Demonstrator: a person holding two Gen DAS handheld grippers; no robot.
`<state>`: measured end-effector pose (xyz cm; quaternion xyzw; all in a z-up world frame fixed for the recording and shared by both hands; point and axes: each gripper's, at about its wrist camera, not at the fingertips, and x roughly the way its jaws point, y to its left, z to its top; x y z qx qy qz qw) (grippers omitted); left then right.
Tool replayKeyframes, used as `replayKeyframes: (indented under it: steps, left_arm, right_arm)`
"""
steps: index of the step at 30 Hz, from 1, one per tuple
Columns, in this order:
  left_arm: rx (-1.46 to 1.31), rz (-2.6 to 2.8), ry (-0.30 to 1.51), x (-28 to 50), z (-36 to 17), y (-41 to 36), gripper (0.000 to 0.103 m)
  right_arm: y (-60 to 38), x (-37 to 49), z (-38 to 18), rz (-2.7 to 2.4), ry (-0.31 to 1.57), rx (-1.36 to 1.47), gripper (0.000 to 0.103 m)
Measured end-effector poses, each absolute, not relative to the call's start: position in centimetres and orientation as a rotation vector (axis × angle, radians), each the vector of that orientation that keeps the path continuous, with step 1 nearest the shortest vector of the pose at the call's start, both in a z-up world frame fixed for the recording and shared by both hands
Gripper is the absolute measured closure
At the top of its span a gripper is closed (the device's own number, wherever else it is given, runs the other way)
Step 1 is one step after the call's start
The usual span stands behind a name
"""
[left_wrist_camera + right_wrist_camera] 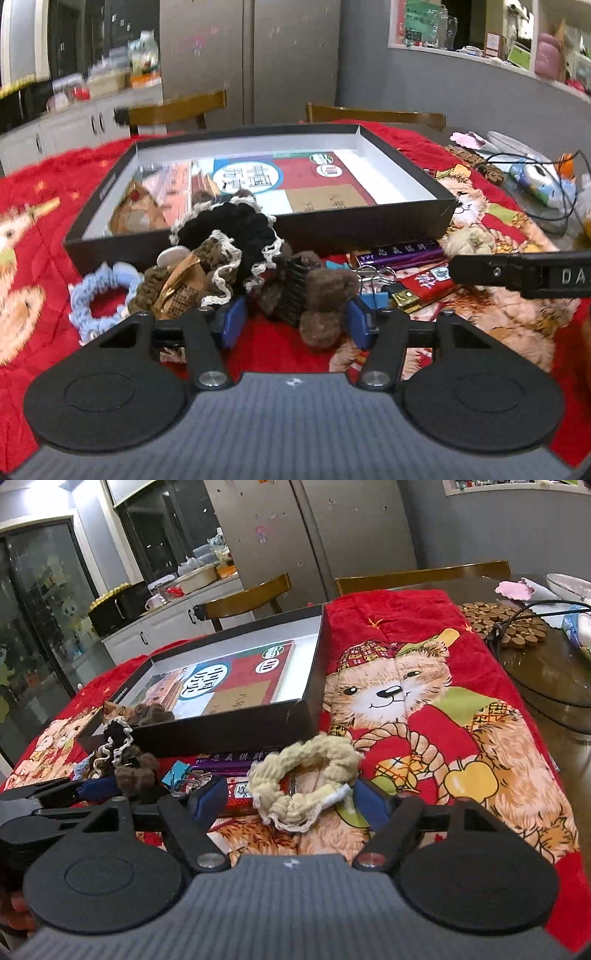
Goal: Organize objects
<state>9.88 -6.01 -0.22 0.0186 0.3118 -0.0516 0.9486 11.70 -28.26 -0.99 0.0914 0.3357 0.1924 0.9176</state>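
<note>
Evidently both jaws are standing open, straddling soft, light scrunchies, brown and cream, best pinched across the ring.

Each camera sits just behind its own fingers, low over the red bear-print cloth, tilted down and facing a grey fridge. The left wrist view looks square at the black box close beyond its fingertips; the right wrist view has it ahead-left. Both share box, purple bar and brown scrunchie.
</note>
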Motion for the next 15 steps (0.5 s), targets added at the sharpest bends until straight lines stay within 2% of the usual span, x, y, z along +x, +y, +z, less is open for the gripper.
replayKeyframes:
  steps: [2, 5, 7, 11, 15]
  left_arm:
    - [0.051, -0.098, 0.627, 10.0, -0.1, -6.4, 0.04]
    - [0.037, -0.101, 0.647, 10.8, -0.2, -6.4, 0.04]
    - [0.026, -0.098, 0.648, 11.1, -0.3, -6.4, 0.041]
    - [0.03, -0.11, 0.64, 10.8, -0.2, -6.3, 0.054]
    - [0.025, -0.112, 0.632, 10.3, -0.2, -6.0, 0.058]
  right_arm:
    - [-28.0, 11.8, -1.1, 0.394, 0.687, 0.172, 0.023]
    - [-27.7, 11.8, -1.2, 0.383, 0.67, 0.156, 0.032]
    - [-27.9, 11.8, -1.3, 0.374, 0.658, 0.185, 0.034]
    - [-28.4, 11.8, -1.4, 0.357, 0.648, 0.233, 0.042]
    - [-28.8, 11.9, -1.4, 0.353, 0.652, 0.262, 0.052]
